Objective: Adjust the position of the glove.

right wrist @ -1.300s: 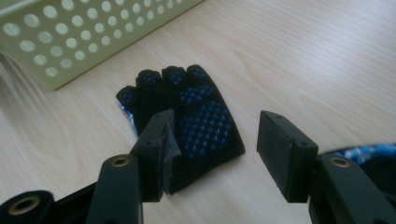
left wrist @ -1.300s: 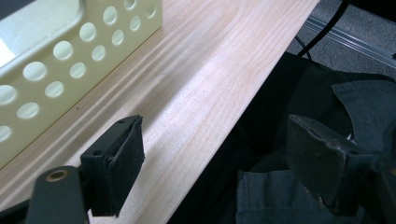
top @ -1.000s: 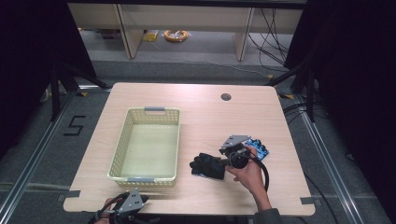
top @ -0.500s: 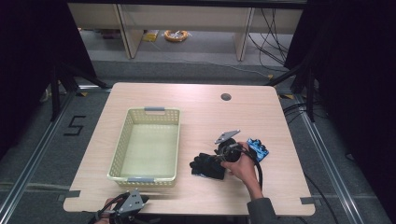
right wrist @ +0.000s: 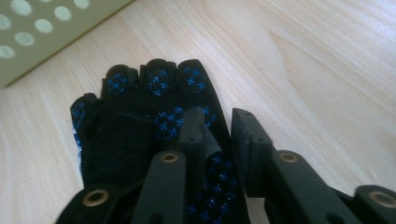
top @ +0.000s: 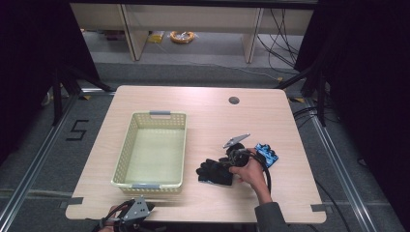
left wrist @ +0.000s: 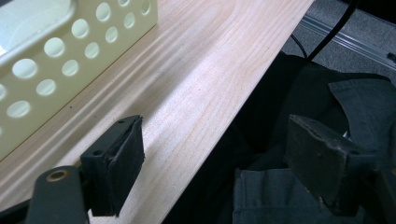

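Pinching the black glove at its edge, the right gripper has its jaws nearly shut on a fold. The glove lies flat under and ahead of it, beside the basket. It looks soft, light and floppy, so grab a thick fold.

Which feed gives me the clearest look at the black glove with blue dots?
The right gripper view: the black fabric glove with blue grip dots lies flat on the wooden table, fingertips toward the basket, with the right hand-held gripper closing on its edge. The high view shows it small and dark, partly behind the hand. The left gripper view faces the table edge.
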`<control>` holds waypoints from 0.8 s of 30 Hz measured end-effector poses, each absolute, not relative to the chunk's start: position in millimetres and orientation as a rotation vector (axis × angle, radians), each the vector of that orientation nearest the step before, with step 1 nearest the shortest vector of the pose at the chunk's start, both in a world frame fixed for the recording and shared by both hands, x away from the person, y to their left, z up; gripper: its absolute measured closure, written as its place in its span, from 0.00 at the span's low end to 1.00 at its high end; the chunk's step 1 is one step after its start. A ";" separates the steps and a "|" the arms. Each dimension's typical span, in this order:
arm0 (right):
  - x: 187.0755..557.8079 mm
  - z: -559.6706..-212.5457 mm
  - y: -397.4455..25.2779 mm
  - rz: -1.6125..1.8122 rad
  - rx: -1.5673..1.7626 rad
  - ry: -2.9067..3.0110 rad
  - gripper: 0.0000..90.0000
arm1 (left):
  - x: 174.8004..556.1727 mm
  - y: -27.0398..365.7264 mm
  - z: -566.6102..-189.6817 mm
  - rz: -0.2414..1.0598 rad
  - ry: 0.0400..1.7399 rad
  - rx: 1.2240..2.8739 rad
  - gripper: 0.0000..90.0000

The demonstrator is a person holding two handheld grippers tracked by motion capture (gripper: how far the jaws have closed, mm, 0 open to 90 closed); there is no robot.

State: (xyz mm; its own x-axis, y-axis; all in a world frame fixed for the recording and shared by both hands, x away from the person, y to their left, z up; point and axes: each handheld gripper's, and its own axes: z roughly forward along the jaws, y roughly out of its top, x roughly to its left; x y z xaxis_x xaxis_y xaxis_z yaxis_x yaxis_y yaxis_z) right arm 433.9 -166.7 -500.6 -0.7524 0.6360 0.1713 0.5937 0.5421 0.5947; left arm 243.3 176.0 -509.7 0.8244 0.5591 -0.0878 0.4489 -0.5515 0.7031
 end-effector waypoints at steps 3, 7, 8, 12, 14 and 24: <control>433.4 -501.9 -166.2 0.985 1.100 2.677 0.95 | 243.1 176.3 -508.9 0.197 0.733 2.245 0.22; 431.2 -499.3 -164.1 0.963 1.069 2.690 0.99 | 242.9 176.1 -508.6 0.192 0.727 2.244 0.22; 430.5 -498.3 -163.8 0.973 1.050 2.691 0.99 | 243.2 176.9 -508.3 0.197 0.724 2.254 0.22; 427.9 -492.4 -164.0 1.004 1.006 2.696 1.00 | 244.2 177.2 -508.3 0.202 0.714 2.241 0.23; 423.5 -479.9 -164.3 1.044 0.933 2.698 1.00 | 243.6 176.8 -508.1 0.195 0.715 2.235 0.23; 392.3 -425.8 -167.2 1.149 0.731 2.698 1.00 | 243.8 177.2 -507.5 0.198 0.716 2.235 0.23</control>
State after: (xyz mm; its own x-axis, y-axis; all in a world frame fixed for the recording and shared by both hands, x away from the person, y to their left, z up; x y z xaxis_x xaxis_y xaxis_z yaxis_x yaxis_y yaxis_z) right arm 392.3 -167.2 -425.8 -0.8763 0.4756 0.0767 0.3849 0.5954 0.7052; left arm 243.8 177.2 -507.5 0.8301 0.5519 -0.0792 0.4329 -0.5485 0.7153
